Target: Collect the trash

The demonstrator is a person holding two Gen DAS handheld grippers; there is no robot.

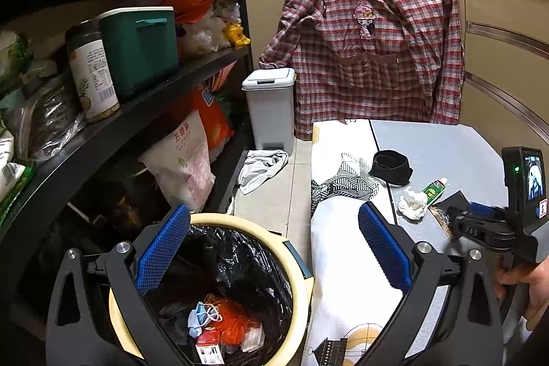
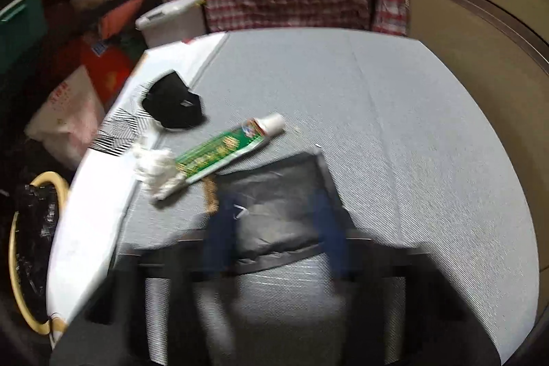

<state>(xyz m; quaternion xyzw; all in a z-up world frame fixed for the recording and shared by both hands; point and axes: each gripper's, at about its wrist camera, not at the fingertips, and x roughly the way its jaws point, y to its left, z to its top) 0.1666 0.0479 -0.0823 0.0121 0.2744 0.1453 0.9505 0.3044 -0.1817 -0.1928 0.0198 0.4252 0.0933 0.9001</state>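
Left claw (image 1: pixel 274 211) hangs with its blue pads spread wide and nothing between them, poised over the cream-rimmed trash bin (image 1: pixel 302 280), whose black liner already holds a face mask, an orange bag and a small carton. Right claw (image 2: pixel 272 194), gripped by a hand (image 1: pixel 528 290) at the edge of the left view, sits low on the grey table (image 2: pixel 429 126). In its own blurred view its two blue fingers stand apart, astride a flat black packet (image 2: pixel 274 222) lying on the tabletop; whether they touch it is unclear. Just past the packet, a green toothpaste tube (image 2: pixel 223 150) lies slantwise, its tail end overlapping a crumpled white tissue (image 2: pixel 154 167). A little further on, a black fabric piece (image 2: pixel 173 105) rests across the seam between the grey surface and a white patterned board (image 1: pixel 343 263), which runs beside the bin. Beyond the table a small white pedal bin (image 1: pixel 269 105) stands on the tiled floor, next to a dark shelf unit (image 1: pixel 137 115) crowded with bags and a green box (image 1: pixel 140 50). Farthest back, a red plaid shirt (image 1: pixel 370 50) hangs from the counter edge.
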